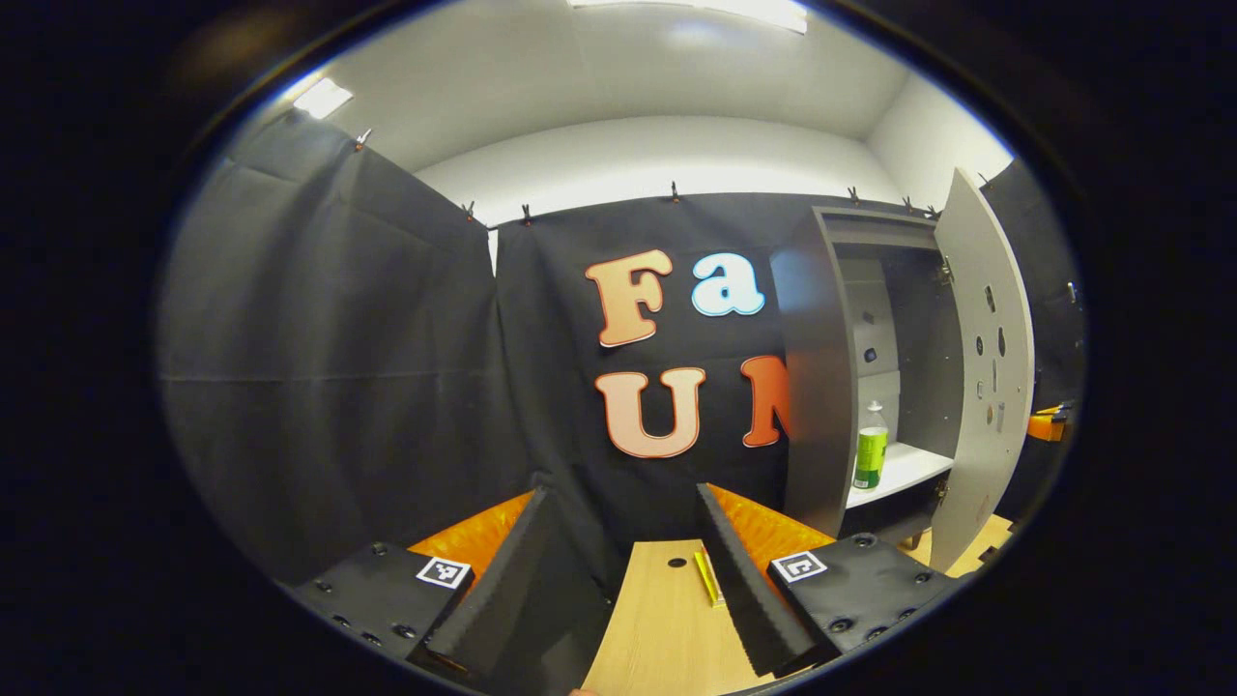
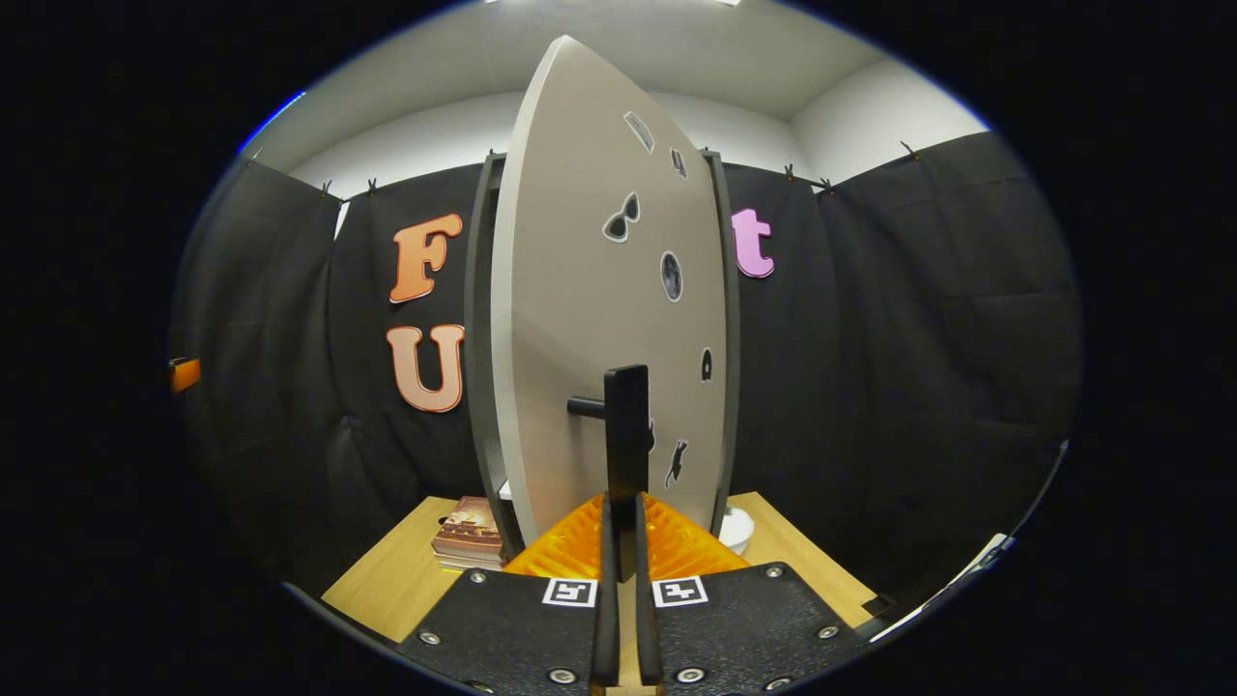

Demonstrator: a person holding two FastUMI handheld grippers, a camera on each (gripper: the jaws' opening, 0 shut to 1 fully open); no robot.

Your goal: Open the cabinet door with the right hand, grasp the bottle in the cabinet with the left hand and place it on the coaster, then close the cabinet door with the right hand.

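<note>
A clear bottle (image 1: 870,449) with a green label and white cap stands upright on the white shelf inside the grey cabinet (image 1: 819,377). The cabinet door (image 1: 986,367) is swung open to the right. My left gripper (image 1: 623,493) is open and empty, low over the wooden table (image 1: 667,619), well short and left of the cabinet. In the right gripper view the door (image 2: 589,319) stands nearly edge-on, and my right gripper (image 2: 623,509) is shut on its black handle (image 2: 626,416). A white round thing (image 2: 736,528), maybe the coaster, peeks out past the door's lower right edge.
A stack of books (image 2: 469,532) lies on the table (image 2: 387,580) left of the door. A small yellow strip (image 1: 708,577) and a hole (image 1: 676,562) mark the tabletop between my left fingers. Black cloth walls close in behind and on both sides.
</note>
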